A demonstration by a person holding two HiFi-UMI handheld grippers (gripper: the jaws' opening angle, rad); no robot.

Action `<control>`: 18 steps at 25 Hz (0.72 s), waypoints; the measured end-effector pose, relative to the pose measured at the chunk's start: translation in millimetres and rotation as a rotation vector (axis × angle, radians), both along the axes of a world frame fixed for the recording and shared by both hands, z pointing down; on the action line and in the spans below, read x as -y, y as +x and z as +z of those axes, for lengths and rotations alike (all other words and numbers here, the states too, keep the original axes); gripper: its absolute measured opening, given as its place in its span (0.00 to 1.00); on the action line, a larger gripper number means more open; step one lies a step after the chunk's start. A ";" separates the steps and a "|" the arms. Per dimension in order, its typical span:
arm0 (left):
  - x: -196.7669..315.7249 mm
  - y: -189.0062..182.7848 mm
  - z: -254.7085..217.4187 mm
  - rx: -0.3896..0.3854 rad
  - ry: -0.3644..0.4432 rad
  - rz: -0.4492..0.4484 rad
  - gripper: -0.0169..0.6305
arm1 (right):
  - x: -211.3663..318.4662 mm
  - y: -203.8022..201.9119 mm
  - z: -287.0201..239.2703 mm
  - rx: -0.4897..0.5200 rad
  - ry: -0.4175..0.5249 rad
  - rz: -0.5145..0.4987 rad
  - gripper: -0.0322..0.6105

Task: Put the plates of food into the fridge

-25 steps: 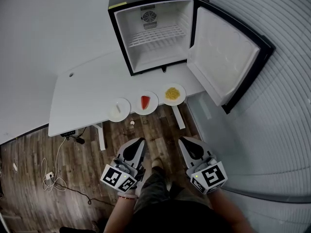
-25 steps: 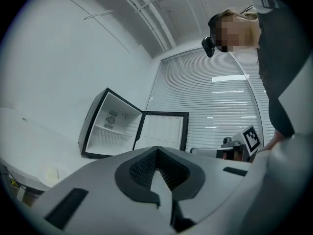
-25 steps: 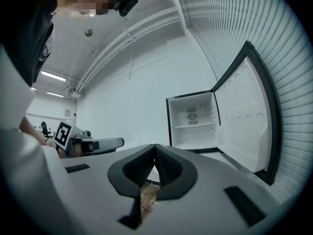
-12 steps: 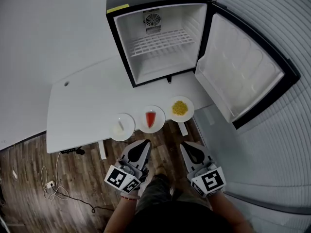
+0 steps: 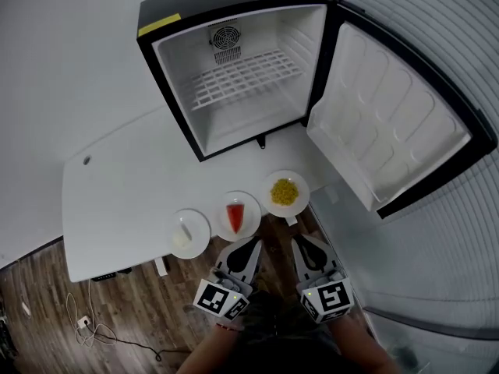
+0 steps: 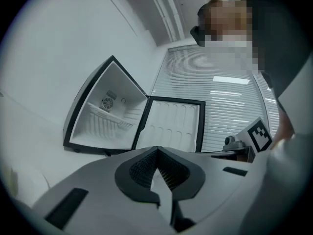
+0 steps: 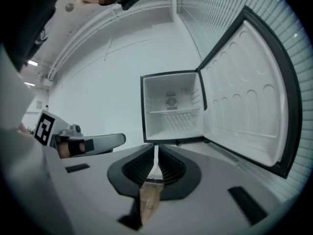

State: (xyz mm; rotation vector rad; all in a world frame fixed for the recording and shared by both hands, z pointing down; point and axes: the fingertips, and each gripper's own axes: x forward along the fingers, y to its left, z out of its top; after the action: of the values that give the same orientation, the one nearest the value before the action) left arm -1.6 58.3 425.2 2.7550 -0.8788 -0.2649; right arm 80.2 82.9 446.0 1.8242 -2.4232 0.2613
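Three white plates stand in a row near the table's front edge: one with pale food (image 5: pixel 190 233), one with a red piece (image 5: pixel 237 215), one with yellow food (image 5: pixel 285 192). Behind them the small black fridge (image 5: pixel 234 76) is open, its door (image 5: pixel 390 123) swung to the right, its wire shelf (image 5: pixel 245 76) bare. My left gripper (image 5: pixel 256 241) is shut and empty, its tips just short of the red plate. My right gripper (image 5: pixel 299 240) is shut and empty too, just below the yellow plate. The left gripper view has the left gripper (image 6: pixel 157 148) aimed at the fridge (image 6: pixel 105 116). In the right gripper view the right gripper (image 7: pixel 156 145) also faces the fridge (image 7: pixel 171 106).
The white table (image 5: pixel 117 201) stretches left of the plates. A ribbed white wall (image 5: pixel 468 232) stands close on the right, beside the open door. A wooden floor with a loose cable (image 5: pixel 86 329) lies at lower left.
The person has stepped closer to the table. Both grippers have moved forward together toward the plates, still shut. The fridge and plates now look larger and nearer.
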 end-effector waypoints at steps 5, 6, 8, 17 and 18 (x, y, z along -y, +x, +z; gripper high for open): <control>9.2 26.9 31.2 -0.005 -0.053 -0.014 0.04 | 24.6 30.9 38.9 0.109 -0.110 0.102 0.06; 9.9 33.1 37.0 -0.007 -0.062 -0.009 0.04 | 29.0 35.6 44.7 0.118 -0.121 0.110 0.07; 11.3 43.9 47.7 -0.006 -0.072 -0.003 0.04 | 36.6 43.5 57.9 0.146 -0.152 0.123 0.12; 26.6 70.0 93.6 0.013 -0.097 -0.043 0.04 | 69.2 66.2 127.8 0.674 -0.356 0.175 0.28; 27.2 70.9 94.7 0.016 -0.096 -0.043 0.04 | 74.5 68.5 132.4 0.735 -0.372 0.185 0.28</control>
State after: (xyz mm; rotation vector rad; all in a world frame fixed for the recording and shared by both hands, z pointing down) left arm 69.4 31.2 519.9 2.6561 -0.9308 -0.2036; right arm 148.7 8.4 578.4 1.9959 -2.3260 1.5185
